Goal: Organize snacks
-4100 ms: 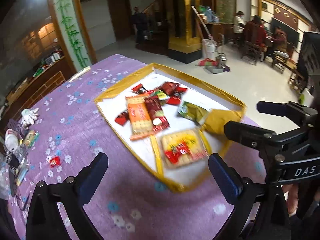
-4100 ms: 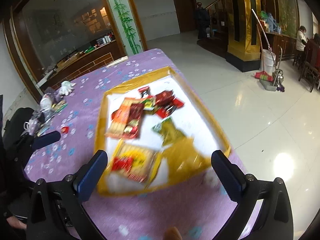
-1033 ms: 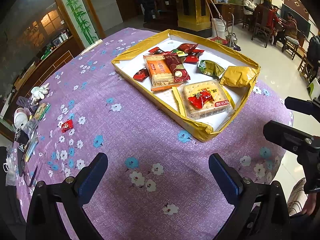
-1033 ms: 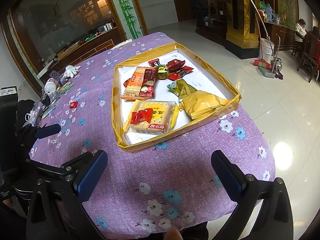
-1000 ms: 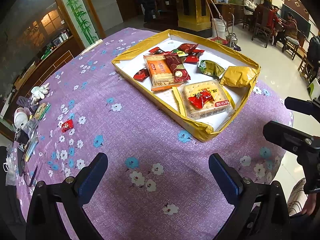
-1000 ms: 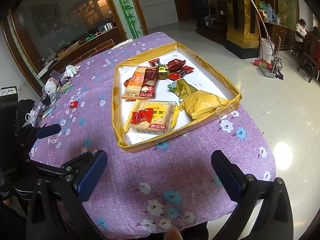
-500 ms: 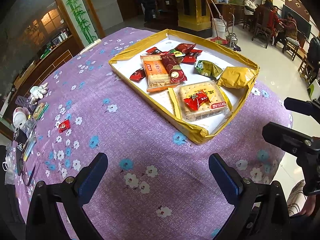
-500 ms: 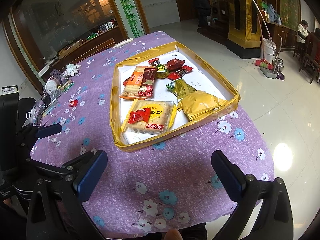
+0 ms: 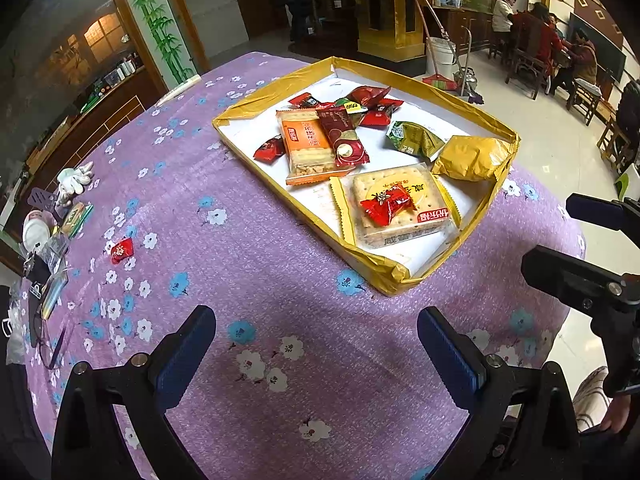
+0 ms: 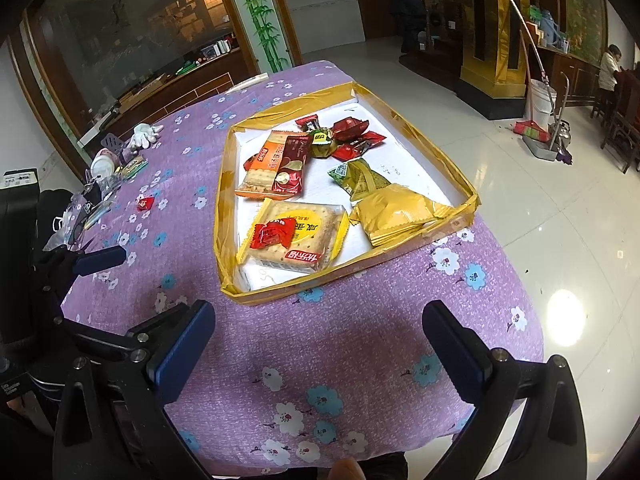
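At the far left of the left wrist view you have a clutter of small items on the purple flowered tablecloth [image 9: 248, 264]: a white glove [image 9: 74, 178], a round white container [image 9: 35, 234] and, a little right of them, one small red-wrapped candy [image 9: 121, 250] lying alone on the cloth, well apart from the tray. Your left gripper [image 9: 316, 344] sits low in the frame with its blue-padded jaws spread wide and nothing between them, hovering over bare cloth near the table's close edge. Right of centre, in the upper half, lies the shallow white tray with a yellow taped rim [image 9: 394, 274], and nearly all the snacks are inside it: an orange cracker packet [image 9: 306, 146] with a dark red wafer packet [image 9: 344, 140] overlapping its right side, a cluster of small red candies [image 9: 374, 106] behind them, a green foil packet [image 9: 414, 142], a crumpled gold foil bag [image 9: 472, 158] in the right corner, and at the near end a square clear-wrapped cracker pack [image 9: 404, 210] with a red candy [image 9: 386, 208] resting on top of it. In the right wrist view, your right gripper [image 10: 318, 342] is at the lower middle, jaws equally wide apart and empty, just short of the tray's near rim.
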`<state>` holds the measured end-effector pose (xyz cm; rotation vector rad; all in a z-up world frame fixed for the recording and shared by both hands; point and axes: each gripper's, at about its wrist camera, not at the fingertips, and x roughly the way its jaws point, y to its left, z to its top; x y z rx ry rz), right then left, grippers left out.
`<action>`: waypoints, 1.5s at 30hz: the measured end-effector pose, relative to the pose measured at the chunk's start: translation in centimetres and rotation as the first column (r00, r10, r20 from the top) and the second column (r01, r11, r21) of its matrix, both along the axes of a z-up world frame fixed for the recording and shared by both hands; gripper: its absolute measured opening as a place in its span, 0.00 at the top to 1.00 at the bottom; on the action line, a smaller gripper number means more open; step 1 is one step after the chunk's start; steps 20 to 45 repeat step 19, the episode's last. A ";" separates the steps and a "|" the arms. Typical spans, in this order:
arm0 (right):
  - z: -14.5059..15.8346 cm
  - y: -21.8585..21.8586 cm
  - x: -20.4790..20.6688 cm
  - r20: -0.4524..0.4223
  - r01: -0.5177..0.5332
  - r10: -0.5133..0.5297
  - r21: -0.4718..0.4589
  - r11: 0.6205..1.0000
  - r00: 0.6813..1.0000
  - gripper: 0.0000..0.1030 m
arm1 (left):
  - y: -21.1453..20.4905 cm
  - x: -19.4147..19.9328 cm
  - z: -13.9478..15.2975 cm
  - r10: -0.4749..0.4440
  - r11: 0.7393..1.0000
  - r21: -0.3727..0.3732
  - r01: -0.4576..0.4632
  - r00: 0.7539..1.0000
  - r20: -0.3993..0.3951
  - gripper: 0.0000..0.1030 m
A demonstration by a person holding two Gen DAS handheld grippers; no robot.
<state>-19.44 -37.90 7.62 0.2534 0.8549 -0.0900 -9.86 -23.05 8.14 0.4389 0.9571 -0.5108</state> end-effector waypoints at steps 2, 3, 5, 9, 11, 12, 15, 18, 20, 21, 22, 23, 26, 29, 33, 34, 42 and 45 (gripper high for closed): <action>0.0 -0.2 0.3 -0.003 -0.005 0.005 -0.003 1.000 1.000 0.00 | -0.1 0.0 0.0 0.004 1.000 -0.004 -0.004 1.000 -0.002 0.01; 0.0 -0.3 0.4 -0.003 -0.008 0.008 -0.003 1.000 1.000 0.00 | -0.1 0.1 0.0 0.007 1.000 -0.009 -0.007 1.000 -0.006 0.01; 0.1 -0.2 0.6 -0.004 -0.016 0.016 -0.005 1.000 1.000 0.00 | 0.1 0.2 0.0 0.013 1.000 -0.018 -0.013 1.000 -0.016 0.01; 0.1 0.2 1.3 -0.006 -0.049 0.049 -0.008 0.999 0.999 0.00 | 0.9 0.0 0.3 0.049 0.999 -0.023 -0.049 0.999 0.011 0.01; 0.2 0.8 1.7 -0.004 -0.075 0.075 -0.010 0.997 0.997 0.00 | 1.8 0.1 0.6 0.085 0.996 -0.028 -0.085 0.996 0.025 0.01; 0.3 1.3 2.1 -0.003 -0.093 0.093 -0.012 0.996 0.996 0.00 | 2.6 0.2 0.7 0.118 0.993 -0.032 -0.117 0.993 0.028 0.01; 0.4 2.5 2.9 0.001 -0.129 0.129 -0.013 0.992 0.992 0.00 | 5.2 0.9 0.7 0.193 0.980 -0.053 -0.192 0.981 0.011 0.01; 0.5 4.2 3.9 0.003 -0.174 0.174 -0.010 0.985 0.985 0.00 | 7.6 1.2 0.4 0.245 0.968 -0.055 -0.246 0.969 -0.012 0.01; 0.5 5.0 4.4 0.003 -0.195 0.195 -0.010 0.981 0.981 0.00 | 8.2 1.1 0.4 0.260 0.964 -0.050 -0.260 0.965 -0.013 0.01; 0.5 5.0 4.4 0.003 -0.195 0.195 -0.010 0.981 0.981 0.00 | 8.2 1.1 0.4 0.260 0.964 -0.050 -0.260 0.965 -0.013 0.01; 0.5 5.0 4.4 0.003 -0.195 0.195 -0.010 0.981 0.981 0.00 | 8.2 1.1 0.4 0.260 0.964 -0.050 -0.260 0.965 -0.013 0.01; 0.5 5.0 4.4 0.003 -0.195 0.195 -0.010 0.981 0.981 0.00 | 8.2 1.1 0.4 0.260 0.964 -0.050 -0.260 0.965 -0.013 0.01; 0.5 5.0 4.4 0.003 -0.195 0.195 -0.010 0.981 0.981 0.00 | 8.2 1.1 0.4 0.260 0.964 -0.050 -0.260 0.965 -0.013 0.01; 0.5 5.0 4.4 0.003 -0.195 0.195 -0.010 0.981 0.981 0.00 | 8.2 1.1 0.4 0.260 0.964 -0.050 -0.260 0.965 -0.013 0.01; 0.5 5.0 4.4 0.003 -0.195 0.195 -0.010 0.981 0.981 0.00 | 8.2 1.1 0.4 0.260 0.964 -0.050 -0.260 0.965 -0.013 0.01; 0.5 5.0 4.4 0.003 -0.195 0.195 -0.010 0.981 0.981 0.00 | 8.2 1.1 0.4 0.260 0.964 -0.050 -0.260 0.965 -0.013 0.01; 0.5 5.0 4.4 0.003 -0.195 0.195 -0.010 0.981 0.981 0.00 | 8.2 1.1 0.4 0.260 0.964 -0.050 -0.260 0.965 -0.013 0.01; 0.5 5.0 4.4 0.003 -0.195 0.195 -0.010 0.981 0.981 0.00 | 8.2 1.1 0.4 0.260 0.964 -0.050 -0.260 0.965 -0.013 0.01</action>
